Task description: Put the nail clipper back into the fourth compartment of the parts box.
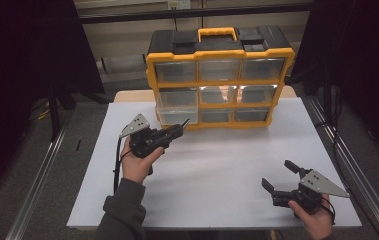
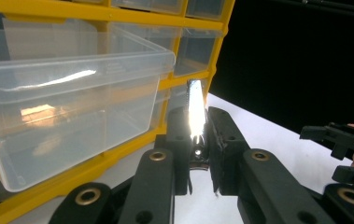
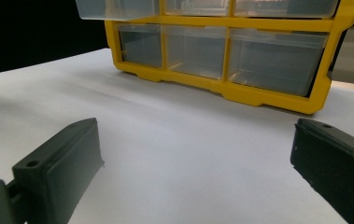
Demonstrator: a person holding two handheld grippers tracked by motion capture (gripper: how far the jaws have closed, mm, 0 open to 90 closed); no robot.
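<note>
While clamped: left claw (image 2: 195, 140) on metal strip (image 2: 194, 109).

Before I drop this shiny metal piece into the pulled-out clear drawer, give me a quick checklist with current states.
1. Left tongs shut on the thin shiny metal strip: ok.
2. Clear plastic drawer pulled out of the yellow organiser cabinet: ok.
3. Drawer open at the top: ok.
4. Strip already above the drawer opening: not ok, it sits beside it.
5. Right tongs open and apart, over the white table: ok.
6. Drawer contents: cannot tell.

A thin, shiny metal piece (image 2: 195, 109) stands nearly upright, pinched at its lower end, just beside the pulled-out clear drawer (image 2: 67, 100).
</note>
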